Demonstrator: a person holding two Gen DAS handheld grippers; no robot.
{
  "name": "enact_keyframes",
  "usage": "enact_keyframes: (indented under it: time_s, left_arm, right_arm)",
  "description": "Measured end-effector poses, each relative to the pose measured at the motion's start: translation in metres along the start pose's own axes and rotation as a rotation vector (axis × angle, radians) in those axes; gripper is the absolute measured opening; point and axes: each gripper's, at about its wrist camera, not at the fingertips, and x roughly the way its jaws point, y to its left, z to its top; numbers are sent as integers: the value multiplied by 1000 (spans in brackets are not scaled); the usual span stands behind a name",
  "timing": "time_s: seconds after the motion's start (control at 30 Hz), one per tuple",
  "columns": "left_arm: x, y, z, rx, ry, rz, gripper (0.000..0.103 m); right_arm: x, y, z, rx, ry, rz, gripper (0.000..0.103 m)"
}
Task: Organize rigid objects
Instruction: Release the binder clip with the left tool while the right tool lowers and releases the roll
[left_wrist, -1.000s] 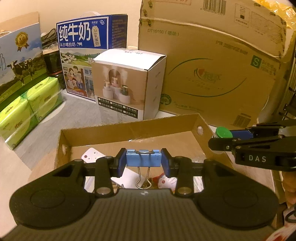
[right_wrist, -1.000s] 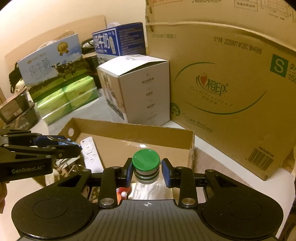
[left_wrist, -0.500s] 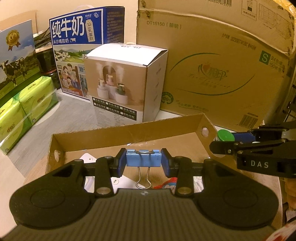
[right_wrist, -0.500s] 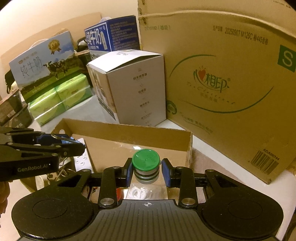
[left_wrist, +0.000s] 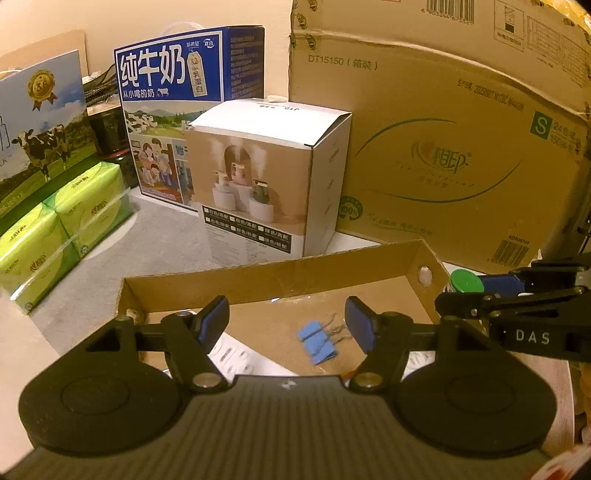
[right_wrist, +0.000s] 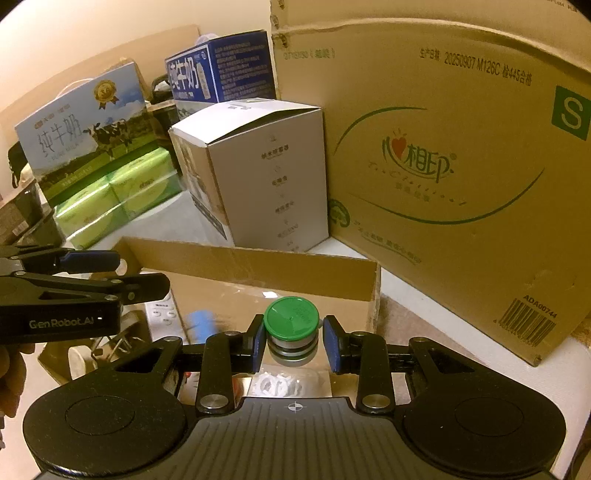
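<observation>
A: Binder clip (left_wrist: 317, 341) – where is it seen?
B: Inside the shallow cardboard tray (left_wrist: 280, 280), lying on the tray floor, blue body w/ wire handles pointed right. It's framed betw. the fingers of the left hand-held gripper (left_wrist: 287, 320), which are spread wide w/ nothing held.

A: And the green-capped bottle (right_wrist: 291, 330)?
B: Seen betw. the pads of the right hand-held gripper (right_wrist: 293, 341), above the tray's right part. The left pad is touching it; a thin gap is seen at the right pad, so whether it's gripped can't be told.

A: Other tray contents?
B: A white remote (left_wrist: 236, 356) is partly seen at the left, beside the clip.

A: Surroundings?
B: Behind the tray on the surface (left_wrist: 110, 258): a white humidifier box (left_wrist: 266, 177), a blue milk carton (left_wrist: 177, 107), a large brown shipping box (left_wrist: 443, 147), green tissue packs (left_wrist: 62, 229) at left.
</observation>
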Motion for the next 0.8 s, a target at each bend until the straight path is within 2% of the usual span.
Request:
enact_keyframes:
  time_s: [0.8]
  left_arm:
    - [-27,16,-8,-4,-6,3,66]
  right_arm:
    - [-10,18,8,-22,-7,12,33]
